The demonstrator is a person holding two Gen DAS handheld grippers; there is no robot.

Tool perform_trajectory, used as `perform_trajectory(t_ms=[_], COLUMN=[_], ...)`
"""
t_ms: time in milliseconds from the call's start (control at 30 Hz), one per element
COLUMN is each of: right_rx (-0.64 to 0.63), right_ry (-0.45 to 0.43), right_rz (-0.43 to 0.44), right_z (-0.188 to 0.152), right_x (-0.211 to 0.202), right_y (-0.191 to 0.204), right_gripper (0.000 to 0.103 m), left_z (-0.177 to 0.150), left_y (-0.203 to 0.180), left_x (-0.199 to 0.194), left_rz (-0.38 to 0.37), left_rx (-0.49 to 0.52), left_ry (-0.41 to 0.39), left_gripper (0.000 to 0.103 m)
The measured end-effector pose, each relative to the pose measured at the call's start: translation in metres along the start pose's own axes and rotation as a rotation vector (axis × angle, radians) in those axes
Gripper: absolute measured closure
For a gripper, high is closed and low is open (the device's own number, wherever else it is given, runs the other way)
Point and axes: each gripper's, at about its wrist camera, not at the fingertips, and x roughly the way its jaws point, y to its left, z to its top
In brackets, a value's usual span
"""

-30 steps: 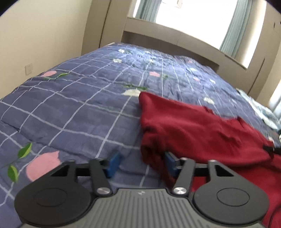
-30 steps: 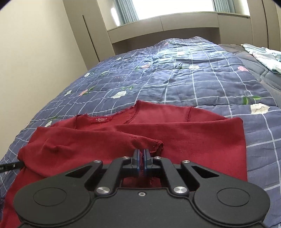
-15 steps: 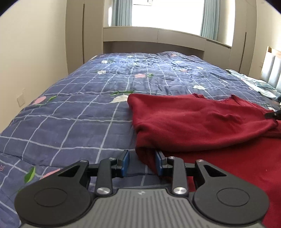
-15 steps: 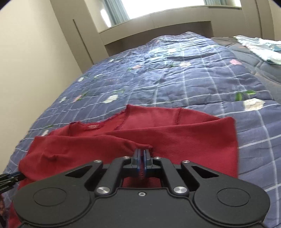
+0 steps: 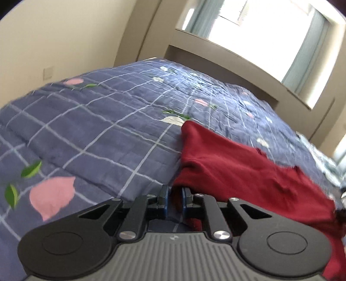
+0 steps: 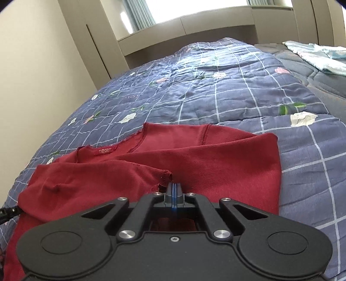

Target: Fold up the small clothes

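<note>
A dark red knit top lies on the bed, one sleeve folded across its body. My right gripper is shut, with the sleeve's cuff pinched at its tips just above the top. At the top's left side, my left gripper has its jaws closing on a folded edge of the red top. Red cloth fills the narrow gap between the blue pads. The grip itself is partly hidden by the fingers.
A blue checked quilt with flower prints covers the bed. Light blue bedding lies at the far right. A beige wall runs along the left side, and a window ledge stands behind the bed.
My left gripper's jaws went from wide apart to nearly together around the top's folded edge, and its view has tilted. The right gripper stayed shut at the cuff.
</note>
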Motion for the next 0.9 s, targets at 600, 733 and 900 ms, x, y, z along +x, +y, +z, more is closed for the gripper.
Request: perform_trajectory(t_ms=[600, 733, 900], right_rx=[-0.328, -0.278, -0.170], right_ry=[-0.115, -0.097, -0.100], right_rz=[-0.184, -0.263, -0.248], right_z=[0.005, -0.002, -0.002], right_x=[0.008, 0.019, 0.014], right_y=[0.070, 0.054, 0.031], right_gripper=[0.022, 0.008, 0.004], left_z=[0.030, 0.022, 0.015], left_y=[-0.029, -0.020, -0.012], left_x=[0.004, 0.027, 0.021], left_rz=[0.132, 0.189, 0.176], left_rx=[0.136, 0.145, 0.143], left_ry=[-0.050, 0.021, 0.001], left_gripper=[0.025, 0.030, 0.027])
